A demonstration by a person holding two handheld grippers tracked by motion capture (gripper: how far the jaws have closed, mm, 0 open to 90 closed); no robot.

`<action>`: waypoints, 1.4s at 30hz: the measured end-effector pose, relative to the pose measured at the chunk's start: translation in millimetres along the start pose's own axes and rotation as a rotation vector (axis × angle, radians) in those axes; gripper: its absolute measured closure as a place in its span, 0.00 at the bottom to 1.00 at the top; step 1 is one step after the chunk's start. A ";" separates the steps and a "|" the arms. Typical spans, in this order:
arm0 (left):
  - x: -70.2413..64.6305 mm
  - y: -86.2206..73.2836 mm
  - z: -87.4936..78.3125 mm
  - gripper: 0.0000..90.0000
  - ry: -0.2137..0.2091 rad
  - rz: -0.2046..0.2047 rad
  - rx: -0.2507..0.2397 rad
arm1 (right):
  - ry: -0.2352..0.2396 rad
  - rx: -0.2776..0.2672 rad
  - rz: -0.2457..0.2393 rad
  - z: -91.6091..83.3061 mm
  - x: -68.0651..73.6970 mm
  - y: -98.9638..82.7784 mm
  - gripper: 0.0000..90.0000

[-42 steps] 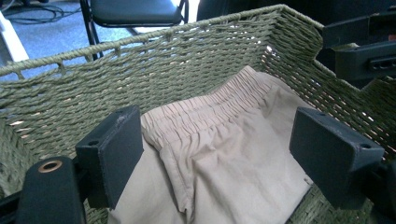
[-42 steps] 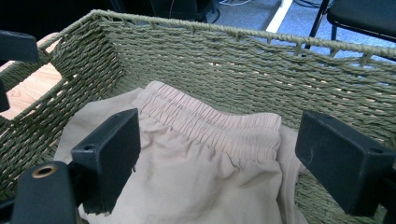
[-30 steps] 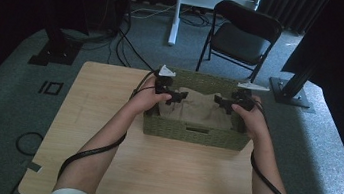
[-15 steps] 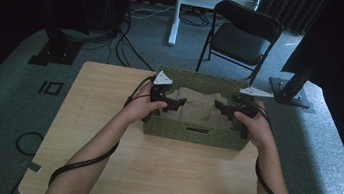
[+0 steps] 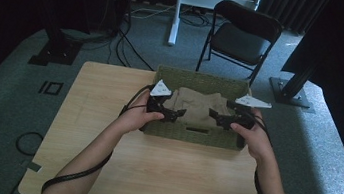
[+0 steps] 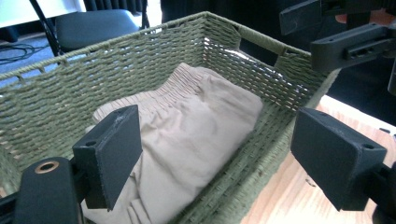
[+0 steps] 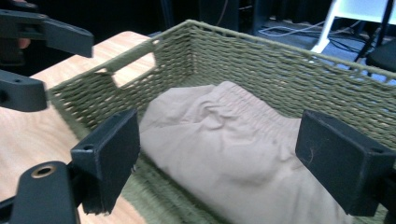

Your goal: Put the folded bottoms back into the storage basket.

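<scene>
Olive-green woven cord makes up the basket [image 5: 190, 132], a rectangular one with a slot handle cut into its near wall, standing on the pale wooden worktop [image 5: 106, 118] toward its far edge. No brand, label or writing can be read anywhere on it, on the cloth or on the tools.

Both forearms come in from the near side and angle inward. The left hand [image 5: 135, 117] holds the left gripper [image 5: 176, 113] at the basket's left end, aimed across toward the middle; the right hand [image 5: 250, 137] holds the right gripper [image 5: 215, 117] at the right end, aimed back the other way — the two tools face each other over the basket. Each carries a grey three-cornered plate on top, and a black cable trails back along each arm.

In the left gripper view its fingers [image 6: 112, 151] stand wide apart, one inside the basket above the cloth and one outside the near wall, pressing on nothing. In the right gripper view the fingers [image 7: 109, 151] are likewise spread wide over the near wall and the cloth, gripping nothing.

Inside lies a beige folded garment [image 5: 196, 105] — soft, lightly creased, with a gathered elastic band along its far edge, covering most of the basket's floor.
</scene>
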State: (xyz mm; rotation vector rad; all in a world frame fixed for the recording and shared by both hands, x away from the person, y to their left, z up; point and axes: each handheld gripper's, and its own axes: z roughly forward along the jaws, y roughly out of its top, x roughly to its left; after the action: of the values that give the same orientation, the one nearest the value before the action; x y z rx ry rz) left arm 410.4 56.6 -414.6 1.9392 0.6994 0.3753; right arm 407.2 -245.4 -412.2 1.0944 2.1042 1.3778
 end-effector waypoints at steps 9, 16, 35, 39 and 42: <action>-18.7 -13.4 -11.8 0.19 -0.025 0.033 0.004 | 0.035 0.000 -0.017 -6.3 16.7 -15.6 0.15; -32.5 -22.6 -21.6 0.19 -0.057 0.047 -0.002 | 0.055 -0.002 -0.022 -12.4 24.0 -29.8 0.15; -54.0 -69.1 -22.8 0.19 -0.083 0.070 0.059 | 0.079 0.040 -0.026 -19.6 41.2 -79.3 0.15; -54.9 -80.9 -19.9 0.19 -0.081 0.080 0.089 | 0.077 0.063 -0.020 -16.8 39.1 -93.4 0.15; -55.3 -89.1 -17.5 0.19 -0.080 0.071 0.101 | 0.071 0.079 -0.017 -14.4 37.6 -102.1 0.15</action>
State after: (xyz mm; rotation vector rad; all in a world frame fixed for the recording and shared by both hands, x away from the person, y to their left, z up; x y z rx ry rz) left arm 330.2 64.6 -483.8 2.0668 0.6089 0.3099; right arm 334.1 -245.8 -494.0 1.0695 2.2305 1.3554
